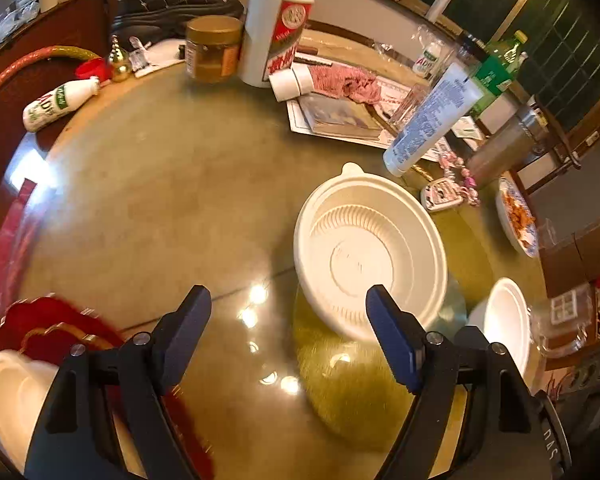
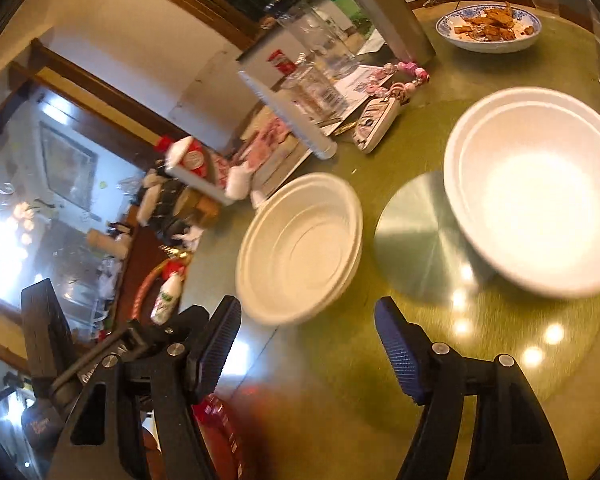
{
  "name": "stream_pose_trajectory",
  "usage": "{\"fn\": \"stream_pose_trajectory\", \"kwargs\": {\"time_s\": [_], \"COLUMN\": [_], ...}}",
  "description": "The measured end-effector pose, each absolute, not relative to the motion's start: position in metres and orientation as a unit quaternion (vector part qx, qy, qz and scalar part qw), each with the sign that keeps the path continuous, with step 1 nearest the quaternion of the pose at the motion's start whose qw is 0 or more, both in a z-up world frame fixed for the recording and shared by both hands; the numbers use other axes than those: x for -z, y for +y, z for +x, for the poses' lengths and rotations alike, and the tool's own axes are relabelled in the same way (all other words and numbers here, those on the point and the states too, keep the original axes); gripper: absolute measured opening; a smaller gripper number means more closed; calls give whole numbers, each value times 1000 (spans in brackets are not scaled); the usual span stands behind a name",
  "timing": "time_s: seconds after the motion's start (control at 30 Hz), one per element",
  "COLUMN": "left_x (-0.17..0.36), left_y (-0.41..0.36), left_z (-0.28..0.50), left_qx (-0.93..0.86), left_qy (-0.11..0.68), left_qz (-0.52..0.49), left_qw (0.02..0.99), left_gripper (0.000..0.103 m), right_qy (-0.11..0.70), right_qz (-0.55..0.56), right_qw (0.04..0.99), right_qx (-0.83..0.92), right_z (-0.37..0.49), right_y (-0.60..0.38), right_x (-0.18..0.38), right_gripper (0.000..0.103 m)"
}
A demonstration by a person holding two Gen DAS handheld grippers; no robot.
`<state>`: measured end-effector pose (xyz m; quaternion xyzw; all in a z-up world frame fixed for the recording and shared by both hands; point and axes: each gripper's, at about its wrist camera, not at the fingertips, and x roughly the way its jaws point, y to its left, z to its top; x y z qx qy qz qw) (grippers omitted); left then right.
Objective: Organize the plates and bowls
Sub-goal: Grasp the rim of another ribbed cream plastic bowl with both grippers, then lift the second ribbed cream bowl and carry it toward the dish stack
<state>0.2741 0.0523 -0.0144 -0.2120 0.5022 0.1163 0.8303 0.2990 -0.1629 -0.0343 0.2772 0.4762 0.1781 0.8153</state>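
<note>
**Two bowls on the surface, both hand-held grippers spread and empty**

A ribbed bowl (image 1: 370, 256) sits upright on the glossy green-brown surface (image 1: 160, 208), its small tab pointing toward the clutter behind it. In the right wrist view the same ribbed bowl (image 2: 300, 248) lies left of a round metal disc (image 2: 420, 236). A smooth bowl (image 2: 536, 192), apparently two nested, rests on the right edge of that disc, partly over it. The two bowls are near each other but apart.

The left hand-held gripper (image 1: 288, 328) hovers just short of the ribbed bowl, jaws spread with nothing between them; its right finger overlaps the bowl's near rim in the picture, but contact cannot be told. The right hand-held gripper (image 2: 308, 332) is also spread and empty, above bare surface just in front of the ribbed bowl.

Another white bowl (image 1: 12, 396) shows at the lower left of the left wrist view, beside a red plate (image 1: 48, 320).

Behind the bowls stand a white bottle (image 1: 276, 28), a jar (image 1: 212, 48), a tube (image 1: 432, 120) and a pink cloth (image 1: 348, 80). A blue-patterned dish (image 2: 488, 28) of food sits farther off.
</note>
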Motion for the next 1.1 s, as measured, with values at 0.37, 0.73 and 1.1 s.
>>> {"fn": "stream_pose_trajectory", "kwargs": {"time_s": [0.37,0.73,1.1], "left_x": [47,38,5], "left_y": [45,16,-24], "left_z": [309,290,200], "left_qx": [-140,-111,-92], "left_qy": [522,520,436], "left_qz": [-198,-132,-94], "left_qw": [818,837,890], "left_gripper": [77,14,14], "right_qy": [509,484,406], "right_qz": [242,225,237], "right_qw": [815,834,871], "right_qx": [-134,-138,-145], "right_z": [346,321,223], "right_y": [-142,-146,-186], "right_x": [62,55,26], "right_gripper": [48,11,12]}}
